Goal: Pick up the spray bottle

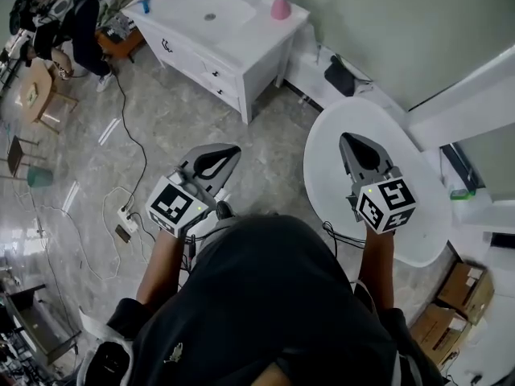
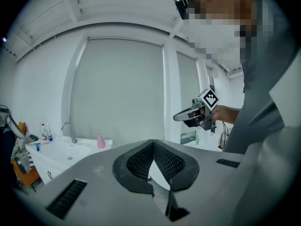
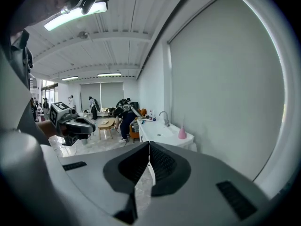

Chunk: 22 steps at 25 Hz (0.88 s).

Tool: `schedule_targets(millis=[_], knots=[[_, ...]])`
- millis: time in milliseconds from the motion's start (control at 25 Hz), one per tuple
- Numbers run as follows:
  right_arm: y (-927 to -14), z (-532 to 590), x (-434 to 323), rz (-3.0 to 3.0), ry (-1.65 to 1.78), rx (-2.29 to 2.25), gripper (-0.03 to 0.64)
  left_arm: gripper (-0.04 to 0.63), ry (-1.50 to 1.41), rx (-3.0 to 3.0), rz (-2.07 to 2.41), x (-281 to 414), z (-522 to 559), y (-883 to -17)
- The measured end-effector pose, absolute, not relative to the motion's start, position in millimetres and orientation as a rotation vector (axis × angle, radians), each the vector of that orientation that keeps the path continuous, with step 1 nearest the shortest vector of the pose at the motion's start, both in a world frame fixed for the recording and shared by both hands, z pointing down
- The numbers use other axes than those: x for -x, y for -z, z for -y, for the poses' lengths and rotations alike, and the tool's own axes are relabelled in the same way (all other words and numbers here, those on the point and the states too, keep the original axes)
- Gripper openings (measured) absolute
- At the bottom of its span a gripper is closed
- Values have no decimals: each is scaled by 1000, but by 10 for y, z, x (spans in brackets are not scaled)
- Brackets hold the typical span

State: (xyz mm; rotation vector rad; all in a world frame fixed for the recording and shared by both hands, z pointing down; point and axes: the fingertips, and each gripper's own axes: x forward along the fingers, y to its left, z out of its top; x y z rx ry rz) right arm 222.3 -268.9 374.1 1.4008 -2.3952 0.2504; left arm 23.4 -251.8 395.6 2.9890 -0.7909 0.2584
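Spray bottle: pink, cone-shaped body narrowing to a thin top, upright. It stands on the right end of the white vanity, close to the wall, right of the sink basin, with bare counter around it. The left gripper view shows the same pink bottle right of the faucet. In the right gripper view it sits at the near end of the counter. It is well apart from both grippers, and nothing touches it.

Grey tile floor lies open between the person and the vanity. A black cable and a white power strip lie on the floor off to the left. A round white table is at the right, near the vanity's right end. Cardboard boxes are on the floor at lower right.

Left gripper is over the floor and aimed toward the vanity. Its own view shows its jaws pressed together at the tips with nothing between them. Right gripper is over the round table. Its jaws are also closed tip to tip and empty in its own view.
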Motion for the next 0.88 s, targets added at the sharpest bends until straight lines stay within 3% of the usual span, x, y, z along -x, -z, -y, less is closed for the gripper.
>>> schedule_targets(millis=[880], knots=[[-3765, 3172, -825, 2368, -252, -1443, 9, 3, -270, -3008, 726, 1159, 3095, -4032]])
